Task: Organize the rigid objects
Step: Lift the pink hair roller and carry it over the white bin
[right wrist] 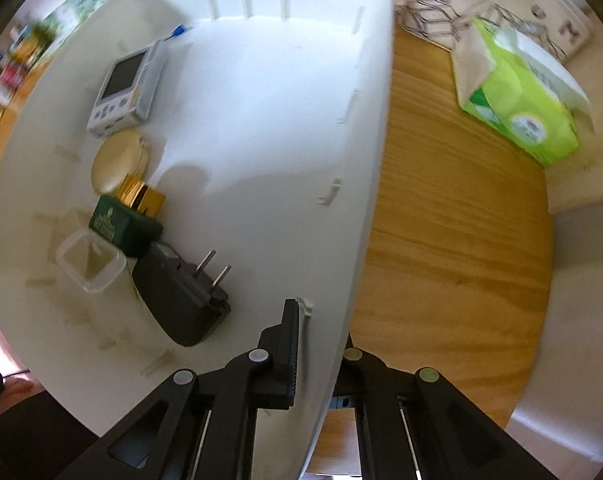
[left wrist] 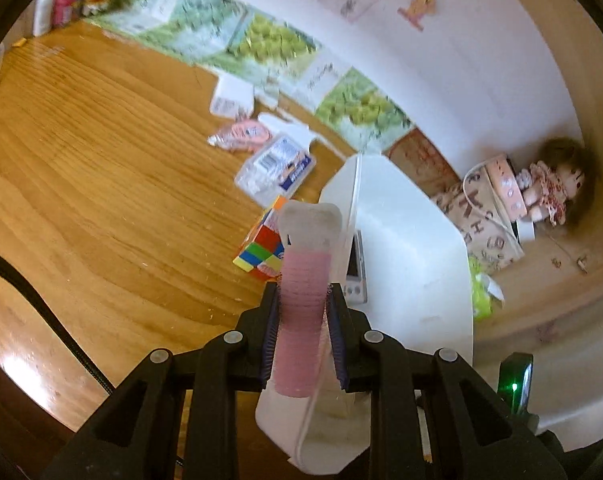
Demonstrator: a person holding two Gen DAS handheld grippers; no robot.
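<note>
My left tool [left wrist: 301, 320] clamps a pink hair roller [left wrist: 301, 328], its long axis running forward between the pads, held above the bench with the white bin [left wrist: 413, 240] just ahead-right. My right tool [right wrist: 321, 320] is pinched on the bin's wall [right wrist: 365, 200].

The left tool [left wrist: 303, 320] was clamped on a pink ribbed tube with a clear cap [left wrist: 301, 304], which stood up between its pads. Just past the tube's cap lay a coloured puzzle cube [left wrist: 259, 252] on the wooden tabletop [left wrist: 101, 184]. Right of the tool sat a white bin [left wrist: 413, 248], with a small grey device [left wrist: 355, 276] inside against its near wall. Farther ahead lay a clear plastic box [left wrist: 275, 168]. A doll [left wrist: 549, 192] sat far right.
</note>
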